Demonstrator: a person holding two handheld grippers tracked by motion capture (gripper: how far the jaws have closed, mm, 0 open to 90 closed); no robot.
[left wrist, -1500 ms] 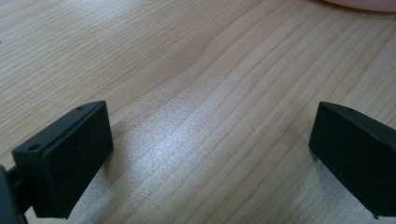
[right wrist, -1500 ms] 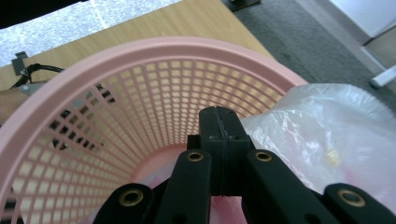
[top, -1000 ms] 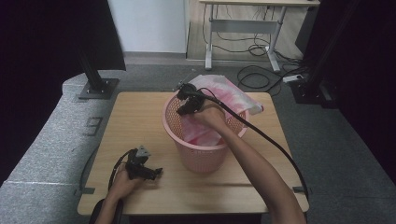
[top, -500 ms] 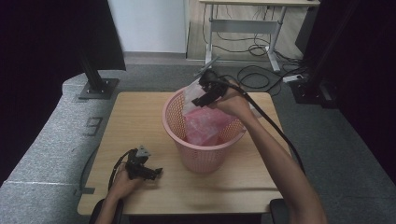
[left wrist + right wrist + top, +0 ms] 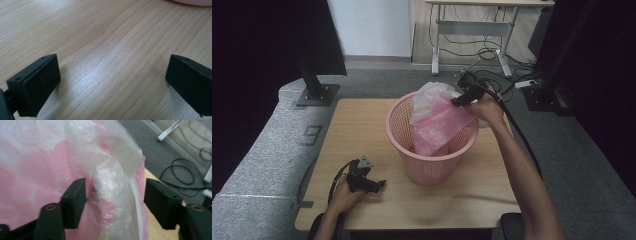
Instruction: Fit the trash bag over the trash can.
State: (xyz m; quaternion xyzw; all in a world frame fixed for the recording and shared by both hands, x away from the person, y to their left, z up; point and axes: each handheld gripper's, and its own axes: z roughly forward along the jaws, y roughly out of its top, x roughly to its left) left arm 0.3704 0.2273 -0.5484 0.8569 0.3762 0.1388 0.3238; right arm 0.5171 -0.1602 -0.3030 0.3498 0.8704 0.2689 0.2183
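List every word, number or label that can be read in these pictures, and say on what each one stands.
"9": a single figure on the grey floor left of the table, at; the reading is uncertain.
The basket, the bag and both grippers carry no readable text.

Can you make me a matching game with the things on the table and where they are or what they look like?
Things:
1. basket
2. plastic bag
3. left gripper
4. right gripper

Descriptions:
A. rests low on the wood, jaws wide apart
B. pink mesh, stands mid-table
C. at the bag's top edge, plastic between its jaws
D. crinkly, pink and clear, sticks up out of the basket

Pairs: 1-B, 2-D, 3-A, 4-C
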